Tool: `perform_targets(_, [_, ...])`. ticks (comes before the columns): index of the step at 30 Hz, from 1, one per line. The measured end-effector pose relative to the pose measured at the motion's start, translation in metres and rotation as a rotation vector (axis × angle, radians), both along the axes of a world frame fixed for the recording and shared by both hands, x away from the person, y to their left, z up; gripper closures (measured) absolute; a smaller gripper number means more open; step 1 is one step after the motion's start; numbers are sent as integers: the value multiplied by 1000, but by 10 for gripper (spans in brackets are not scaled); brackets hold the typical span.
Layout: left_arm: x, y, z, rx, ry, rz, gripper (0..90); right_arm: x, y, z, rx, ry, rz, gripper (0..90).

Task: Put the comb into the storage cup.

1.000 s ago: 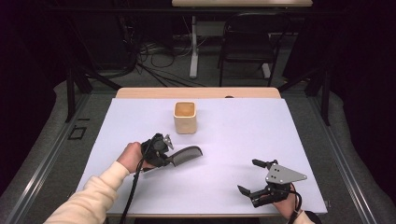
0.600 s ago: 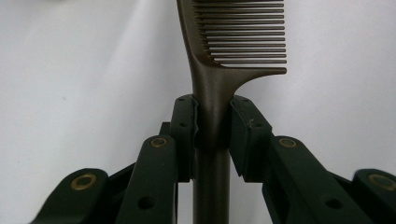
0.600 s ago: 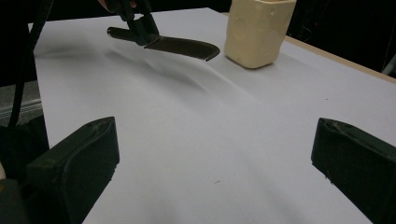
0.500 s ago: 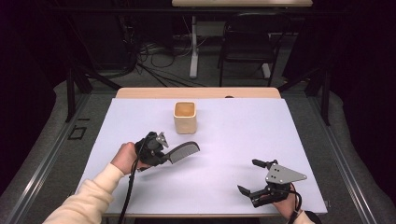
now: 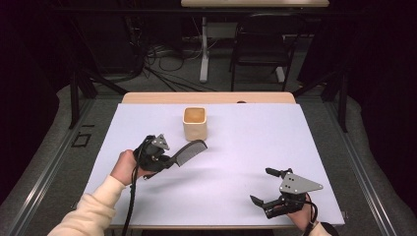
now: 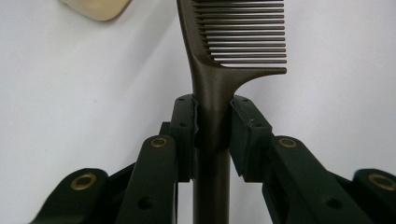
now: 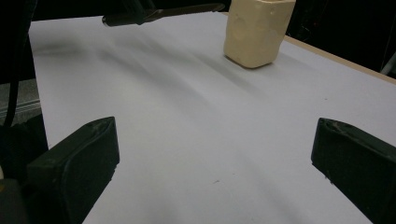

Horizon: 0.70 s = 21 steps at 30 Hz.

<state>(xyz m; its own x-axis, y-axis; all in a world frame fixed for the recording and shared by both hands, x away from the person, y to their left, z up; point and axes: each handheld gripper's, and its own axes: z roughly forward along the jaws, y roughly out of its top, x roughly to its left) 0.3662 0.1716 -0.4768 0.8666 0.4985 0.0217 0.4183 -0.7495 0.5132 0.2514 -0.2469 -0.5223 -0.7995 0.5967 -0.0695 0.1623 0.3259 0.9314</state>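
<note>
Since the left gripper (image 5: 169, 161) clamps the comb (image 6: 219, 74) by its handle, just below the teeth, the toothed end sticks out free toward the cream cup (image 5: 194, 123), probably for dropping it in there. Comb is off the table (image 5: 236, 147), tilted up, near the cup but not touching. Left forearm reaches in from bottom left, wrist angled up. Right gripper (image 5: 263, 187) sits low at the near right edge, jaws wide apart, holding nothing.

Chair (image 5: 260, 46) and floor cables (image 5: 162, 64)
</note>
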Motion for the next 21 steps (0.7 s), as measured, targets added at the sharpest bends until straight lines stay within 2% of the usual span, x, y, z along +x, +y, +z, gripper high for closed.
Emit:
perform_targets(8, [-4, 9, 0, -88, -56, 64, 723, 0, 0, 0, -1, 2, -2, 6])
perform_targets(14, [-6, 15, -2, -128, -85, 95, 723, 0, 0, 0, -1, -1, -6, 6])
perform_targets(21, [-5, 24, -6, -194, -123, 161, 723, 0, 0, 0, 2, 4, -7, 6])
